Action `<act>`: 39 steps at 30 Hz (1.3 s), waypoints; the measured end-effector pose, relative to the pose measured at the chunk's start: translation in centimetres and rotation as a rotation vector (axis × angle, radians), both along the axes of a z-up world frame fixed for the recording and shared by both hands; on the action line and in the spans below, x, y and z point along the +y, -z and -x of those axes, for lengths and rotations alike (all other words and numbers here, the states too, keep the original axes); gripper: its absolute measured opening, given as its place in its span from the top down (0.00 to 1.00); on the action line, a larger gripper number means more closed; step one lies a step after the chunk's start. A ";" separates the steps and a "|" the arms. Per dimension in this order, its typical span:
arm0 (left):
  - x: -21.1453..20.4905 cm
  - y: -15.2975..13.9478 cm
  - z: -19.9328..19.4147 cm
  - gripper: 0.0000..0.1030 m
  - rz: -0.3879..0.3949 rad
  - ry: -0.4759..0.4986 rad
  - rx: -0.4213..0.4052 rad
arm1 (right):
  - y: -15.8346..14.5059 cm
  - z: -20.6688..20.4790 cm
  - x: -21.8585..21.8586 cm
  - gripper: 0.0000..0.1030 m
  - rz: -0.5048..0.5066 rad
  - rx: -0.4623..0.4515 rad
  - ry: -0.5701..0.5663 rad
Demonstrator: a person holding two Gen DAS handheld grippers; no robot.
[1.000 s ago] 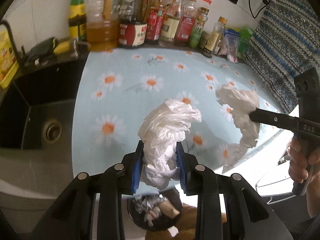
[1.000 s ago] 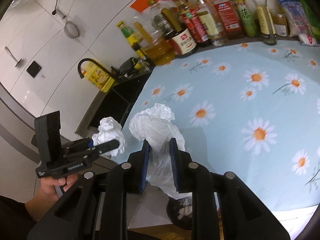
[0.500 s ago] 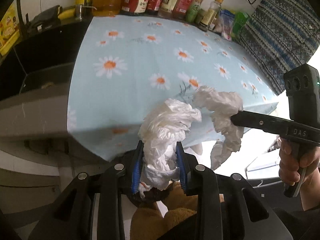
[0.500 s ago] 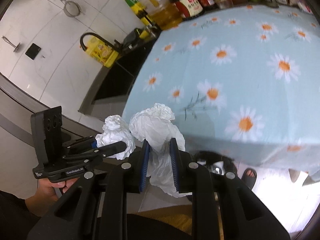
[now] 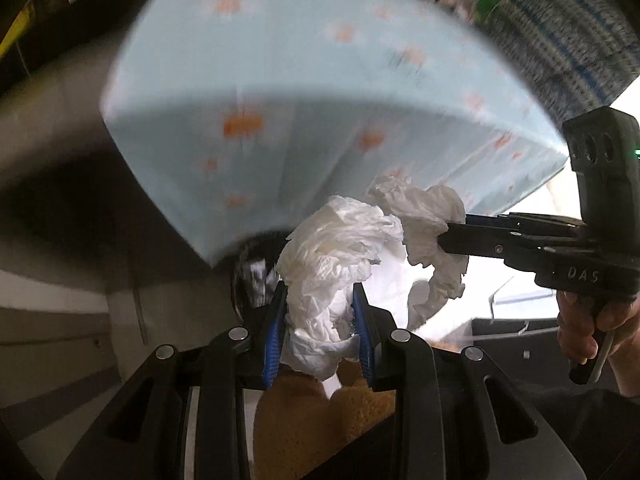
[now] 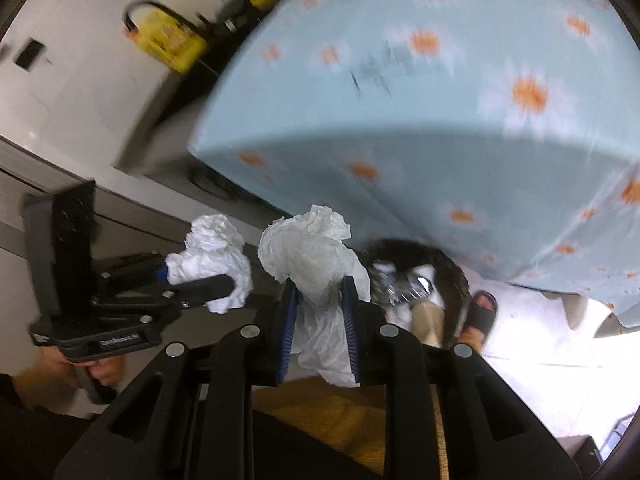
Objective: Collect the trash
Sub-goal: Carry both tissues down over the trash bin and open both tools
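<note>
In the left wrist view my left gripper (image 5: 320, 304) is shut on a crumpled white tissue (image 5: 336, 256). To its right my right gripper (image 5: 444, 240), held by a hand, grips a second white tissue wad (image 5: 424, 216). The right wrist view shows that right gripper (image 6: 318, 296) shut on its tissue (image 6: 304, 252), with the left gripper (image 6: 216, 284) and its wad (image 6: 212, 248) to the left. Both hang below the edge of the table's daisy cloth (image 5: 280, 80). A dark round trash bin (image 6: 452, 276) with foil and scraps stands on the floor just under the table edge, right of the right gripper.
The blue daisy cloth (image 6: 400, 120) drapes over the table front above the bin. A foot in a black sandal (image 6: 480, 312) stands beside the bin. A yellow bottle (image 6: 172, 40) and the sink counter lie at the upper left. Patterned fabric (image 5: 560, 40) is at the right.
Both grippers have sunk from above the tabletop to below its front edge, each still holding its tissue. The bin has come into closer view and the picture is motion-blurred.
</note>
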State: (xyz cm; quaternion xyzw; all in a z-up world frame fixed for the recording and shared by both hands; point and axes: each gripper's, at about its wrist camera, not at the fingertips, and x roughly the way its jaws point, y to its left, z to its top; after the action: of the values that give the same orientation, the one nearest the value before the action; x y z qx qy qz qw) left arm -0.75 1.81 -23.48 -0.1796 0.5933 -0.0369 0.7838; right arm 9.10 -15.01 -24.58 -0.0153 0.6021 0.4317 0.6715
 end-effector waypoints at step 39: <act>-1.7 23.5 -2.2 0.41 0.036 -0.083 0.365 | 25.4 -2.4 -2.6 0.48 0.235 0.461 0.440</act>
State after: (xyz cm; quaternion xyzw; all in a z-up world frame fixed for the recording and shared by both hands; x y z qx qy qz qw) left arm 1.41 0.12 -47.01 -0.2216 0.7170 0.0183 0.6607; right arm 11.52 -17.57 -50.03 0.1359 0.7725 0.1961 0.5885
